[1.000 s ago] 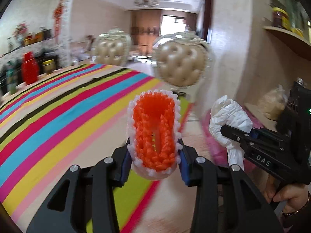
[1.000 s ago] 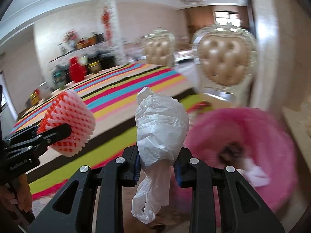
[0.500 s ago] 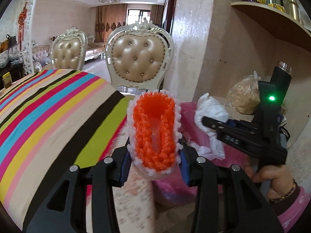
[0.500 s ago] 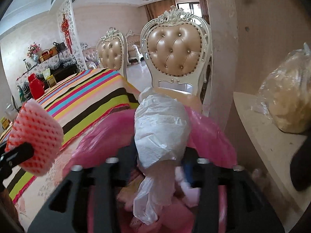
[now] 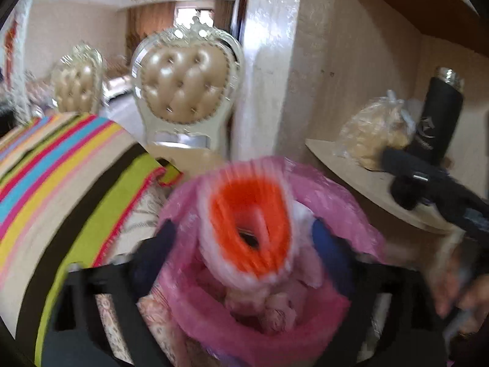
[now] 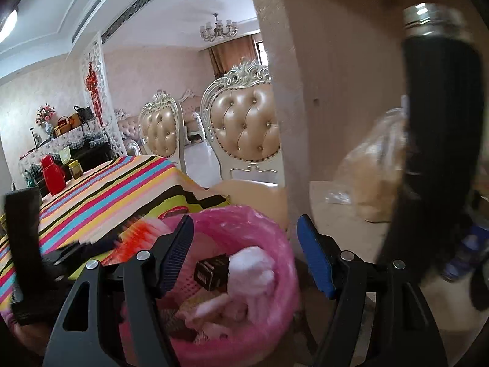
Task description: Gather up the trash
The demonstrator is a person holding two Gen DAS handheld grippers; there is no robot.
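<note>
Left gripper [image 5: 244, 238] jaws just opened wide; blurred orange-and-white foam net [image 5: 247, 223] between them, untouched, over pink-lined bin [image 5: 360, 232].

A thin, glossy pink plastic liner [image 6: 284, 244] covered the bin, crinkled along its rim. Above it, an orange-and-white foam mesh sleeve [image 5: 247, 223] looked soft and spongy, though blurred. Inside lay a crumpled white translucent plastic bag [image 6: 250, 263] and a small glossy black box [image 6: 212, 272]. The right gripper [image 6: 244, 250] was matt black plastic with ribbed blue pads [image 6: 314, 257] and shiny metal screws. The striped tablecloth [image 6: 122, 183] looked like woven cloth, matt. The chairs [image 6: 244, 122] had shiny tufted tan leather and carved, pearly frames. The shelf [image 5: 351, 168] was pale matt wood. A matt black flask [image 5: 440, 116] had a bright metal cap. Beside it sat a clear, crinkled plastic bag [image 5: 373, 128].
</note>
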